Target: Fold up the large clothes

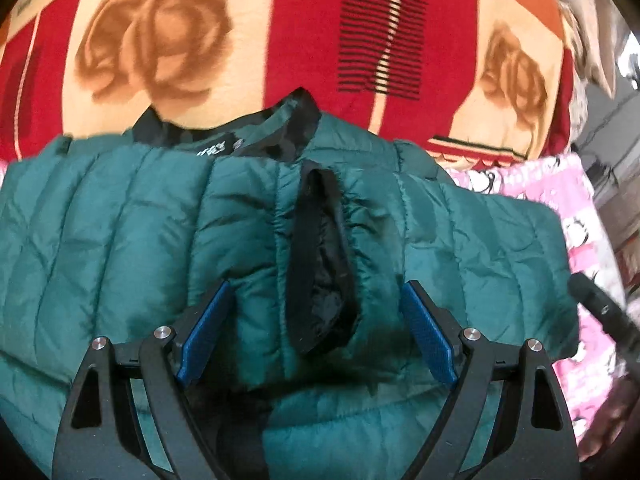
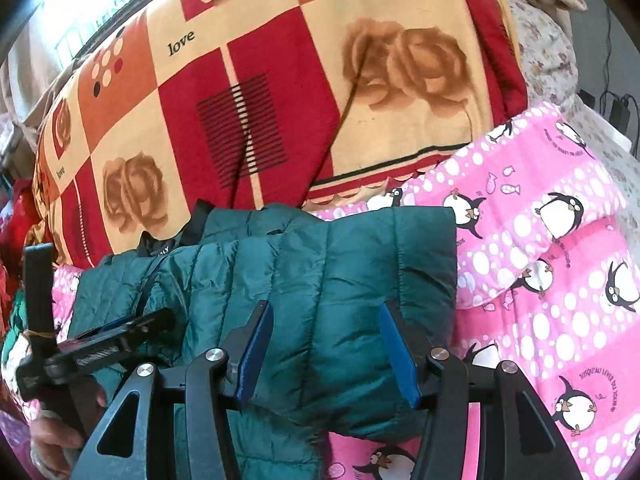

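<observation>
A dark green puffer jacket [image 1: 120, 220] [image 2: 340, 260] lies folded on the bed, its black collar [image 1: 296, 120] at the far side. A black-lined sleeve cuff [image 1: 324, 264] rests on top of it. My left gripper [image 1: 316, 286] hovers over that cuff, open wide, both blue pads bare. In the right wrist view it shows side-on at the left [image 2: 156, 320]. My right gripper [image 2: 322, 308] is over the jacket's right part with its jaws half apart. Both of its blue pads are bare and no cloth is pinched. Its tip shows blurred at the jacket's right edge [image 1: 588, 292].
A red, orange and cream quilt with roses [image 1: 160, 40] [image 2: 280, 80] is piled behind the jacket. A pink penguin blanket [image 2: 540, 280] [image 1: 576, 200] covers the bed to the right. A person's hand [image 2: 52, 444] grips the left tool. Cables [image 2: 616, 104] hang far right.
</observation>
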Demonstrator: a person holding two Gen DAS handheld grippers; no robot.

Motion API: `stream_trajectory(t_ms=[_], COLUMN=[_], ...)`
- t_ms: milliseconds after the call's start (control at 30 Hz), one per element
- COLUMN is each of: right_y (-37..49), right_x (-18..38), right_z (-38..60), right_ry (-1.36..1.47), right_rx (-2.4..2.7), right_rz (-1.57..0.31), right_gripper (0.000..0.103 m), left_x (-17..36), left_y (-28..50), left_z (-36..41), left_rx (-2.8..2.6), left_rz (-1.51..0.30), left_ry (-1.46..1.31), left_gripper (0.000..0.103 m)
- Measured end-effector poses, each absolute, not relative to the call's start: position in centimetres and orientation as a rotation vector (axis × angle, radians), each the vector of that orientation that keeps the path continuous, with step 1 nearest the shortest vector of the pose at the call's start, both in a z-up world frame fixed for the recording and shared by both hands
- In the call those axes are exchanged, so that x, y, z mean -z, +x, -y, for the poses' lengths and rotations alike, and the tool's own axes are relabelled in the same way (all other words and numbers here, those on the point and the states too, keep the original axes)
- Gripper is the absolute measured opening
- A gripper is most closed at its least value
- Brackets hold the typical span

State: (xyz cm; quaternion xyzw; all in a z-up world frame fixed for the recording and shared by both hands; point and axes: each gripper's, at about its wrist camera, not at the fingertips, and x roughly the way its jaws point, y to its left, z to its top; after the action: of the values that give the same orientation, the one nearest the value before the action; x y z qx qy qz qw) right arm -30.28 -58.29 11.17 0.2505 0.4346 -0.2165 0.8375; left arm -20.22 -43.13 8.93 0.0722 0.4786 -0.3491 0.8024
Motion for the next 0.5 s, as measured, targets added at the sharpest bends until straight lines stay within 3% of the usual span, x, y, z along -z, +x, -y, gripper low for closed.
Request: stream_trajectory(t_ms=[67, 133, 233, 500], right_y=[-30.5, -30.8, -31.0, -31.4], right_x=[-11.1, -11.0, -10.9, -11.5], right_z=[58.4, 58.7, 58.8, 59.5], right_ry=[0.532, 0.537, 0.548, 0.576], right_rx=[0.459, 0.465, 0.469, 0.490], right_rz=[-0.917, -0.915, -0.911, -0.856], right_gripper=[0.053, 0.053, 0.053, 0.053], left_x=[-8.8, -8.6, -8.7, -12.7], left_y=[-20.5, -20.4, -20.1, -18.5], left_z=[43.5, 43.9, 43.8, 39.8], left_rx=[0.760, 0.776, 0.803, 0.724], left_rz=[-1.000, -1.015, -1.025, -0.904], left_ry=[0.169, 0.171, 0.158, 0.103], left_gripper=[0.075, 0.036, 0.015, 0.009])
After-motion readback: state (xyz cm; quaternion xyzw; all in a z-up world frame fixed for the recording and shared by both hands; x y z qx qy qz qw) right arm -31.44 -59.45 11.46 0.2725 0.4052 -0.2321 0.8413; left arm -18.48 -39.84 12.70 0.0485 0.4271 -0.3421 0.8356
